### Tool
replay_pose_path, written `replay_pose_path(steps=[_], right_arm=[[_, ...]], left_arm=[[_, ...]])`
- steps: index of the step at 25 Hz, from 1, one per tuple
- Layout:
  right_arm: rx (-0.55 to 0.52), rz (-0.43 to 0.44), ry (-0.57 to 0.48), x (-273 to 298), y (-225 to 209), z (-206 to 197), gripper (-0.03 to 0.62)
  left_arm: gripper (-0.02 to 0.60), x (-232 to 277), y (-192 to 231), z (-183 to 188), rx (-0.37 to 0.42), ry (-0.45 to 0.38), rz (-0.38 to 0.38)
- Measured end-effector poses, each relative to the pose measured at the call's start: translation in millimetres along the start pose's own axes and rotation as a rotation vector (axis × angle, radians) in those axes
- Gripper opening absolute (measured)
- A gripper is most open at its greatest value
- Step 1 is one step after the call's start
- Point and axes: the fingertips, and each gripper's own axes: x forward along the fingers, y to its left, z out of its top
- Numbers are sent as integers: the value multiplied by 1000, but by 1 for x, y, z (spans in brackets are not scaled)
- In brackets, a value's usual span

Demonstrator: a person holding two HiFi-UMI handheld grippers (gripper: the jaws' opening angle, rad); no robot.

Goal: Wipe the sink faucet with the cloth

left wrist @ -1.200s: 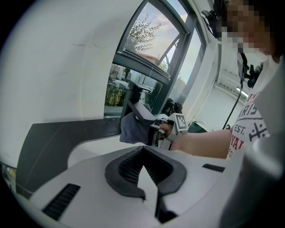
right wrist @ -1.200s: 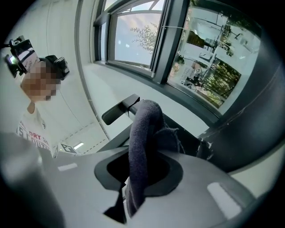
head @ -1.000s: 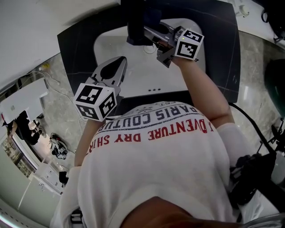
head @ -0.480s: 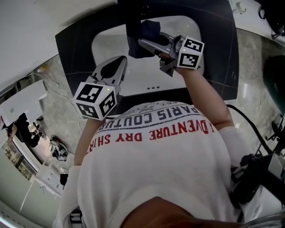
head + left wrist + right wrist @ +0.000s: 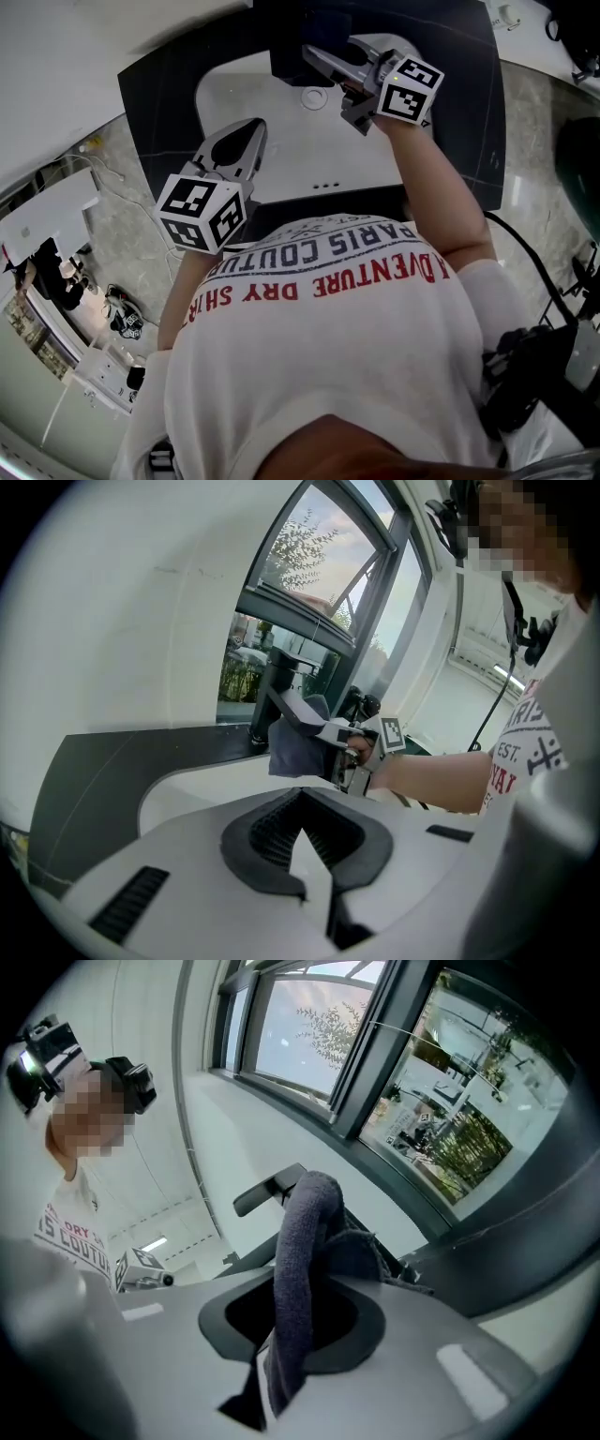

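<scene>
R tool [image 5: 281, 1354] grips cloth [image 5: 305, 1241] at faucet [image 5: 265, 691].

The head view is looking steeply down onto the sink [image 5: 234, 94]. Both gripper views are facing the faucet [image 5: 272, 672], the right one closest.

Counted here: 1 white oval ceramic sink basin [image 5: 281, 159], 1 black metal faucet [image 5: 270, 682], 1 dark grey-blue terry cloth [image 5: 302, 1241], 1 round metal drain ring [image 5: 314, 97], 1 black stone countertop [image 5: 159, 94], and 2 grey plastic grippers, the left gripper [image 5: 302, 817] and the right gripper [image 5: 314, 54].
</scene>
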Motion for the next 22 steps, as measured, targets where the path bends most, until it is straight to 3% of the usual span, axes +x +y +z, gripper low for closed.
replay_pose_path(steps=[12, 19, 22], right_arm=[[-6, -38, 2, 15, -13, 7, 51], [19, -208, 124, 19, -45, -17, 51], [34, -223, 124, 14, -47, -20, 51]], left_arm=[[0, -3, 0, -6, -8, -6, 13], [0, -5, 9, 0, -10, -7, 15], [0, -9, 2, 2, 1, -10, 16]])
